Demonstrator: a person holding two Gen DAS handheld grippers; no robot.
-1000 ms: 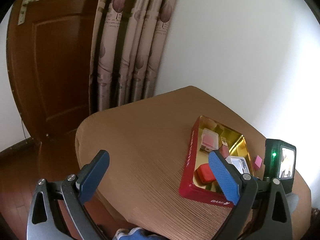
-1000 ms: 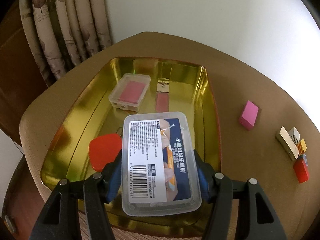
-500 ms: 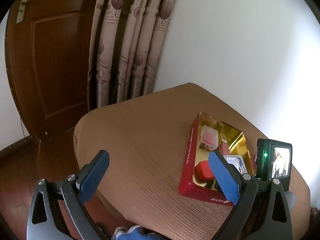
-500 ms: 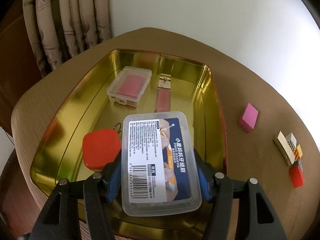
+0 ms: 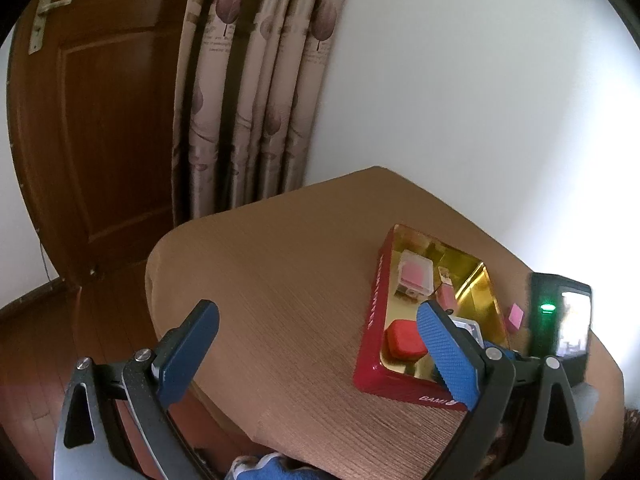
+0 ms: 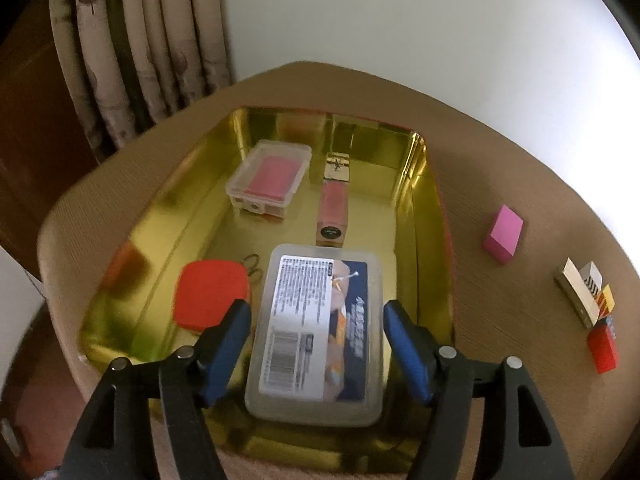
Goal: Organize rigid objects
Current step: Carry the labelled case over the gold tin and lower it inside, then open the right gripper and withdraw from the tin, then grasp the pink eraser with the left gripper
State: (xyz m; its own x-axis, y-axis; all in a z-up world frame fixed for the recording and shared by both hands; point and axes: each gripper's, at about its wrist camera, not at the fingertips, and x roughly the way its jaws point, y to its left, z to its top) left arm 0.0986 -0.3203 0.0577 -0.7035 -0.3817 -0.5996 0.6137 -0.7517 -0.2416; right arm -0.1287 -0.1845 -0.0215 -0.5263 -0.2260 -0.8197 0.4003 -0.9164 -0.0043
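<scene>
Left wrist: brown table [image 5: 280,288], curtain [image 5: 256,92], door [image 5: 100,120].

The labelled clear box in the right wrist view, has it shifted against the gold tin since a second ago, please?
Cannot tell: the labelled clear box lies in the gold tin as before, but the right gripper's fingers have just opened off it.
</scene>
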